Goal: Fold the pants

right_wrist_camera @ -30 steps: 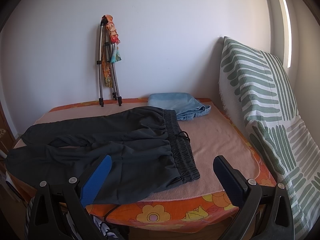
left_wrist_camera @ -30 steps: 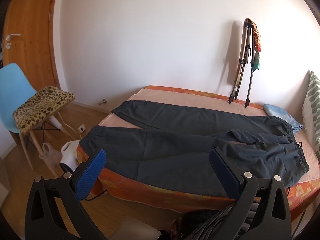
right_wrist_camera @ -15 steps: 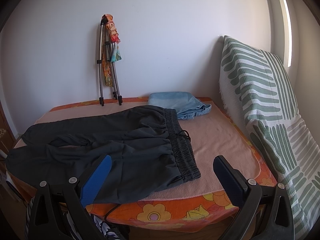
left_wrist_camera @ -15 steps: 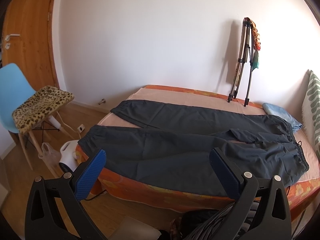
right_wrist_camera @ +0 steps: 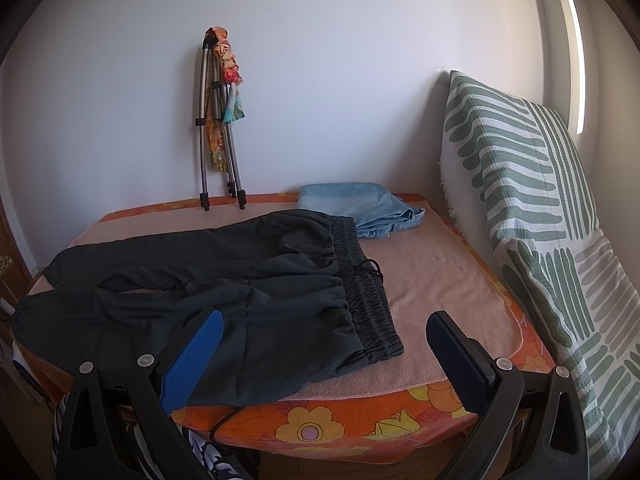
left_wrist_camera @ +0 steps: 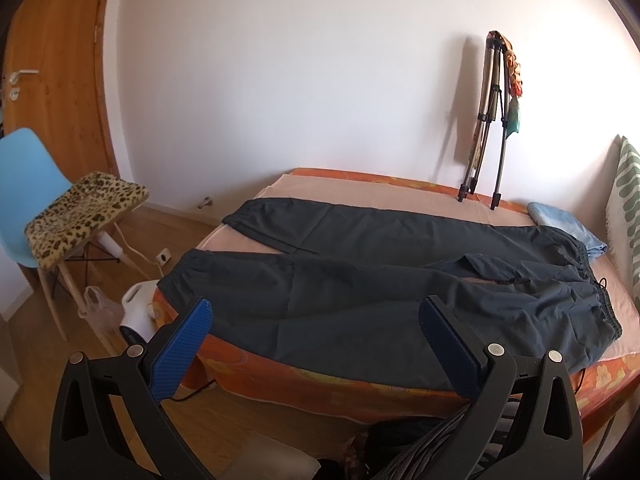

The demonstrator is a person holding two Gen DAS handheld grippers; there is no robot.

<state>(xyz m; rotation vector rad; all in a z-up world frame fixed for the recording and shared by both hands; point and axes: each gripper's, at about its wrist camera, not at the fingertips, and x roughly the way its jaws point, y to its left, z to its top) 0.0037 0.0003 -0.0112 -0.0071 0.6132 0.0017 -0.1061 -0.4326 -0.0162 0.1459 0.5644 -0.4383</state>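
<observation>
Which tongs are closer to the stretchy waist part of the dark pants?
Right. The right tongs hover just short of the waistband, while the left tongs hover by the leg, with the waistband far off to their right.

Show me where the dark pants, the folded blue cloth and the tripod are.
dark pants [left_wrist_camera: 360, 300], left wrist view, on the near leg.
folded blue cloth [right_wrist_camera: 360, 204], right wrist view, on its top face.
tripod [right_wrist_camera: 202, 128], right wrist view, on its left leg.
</observation>
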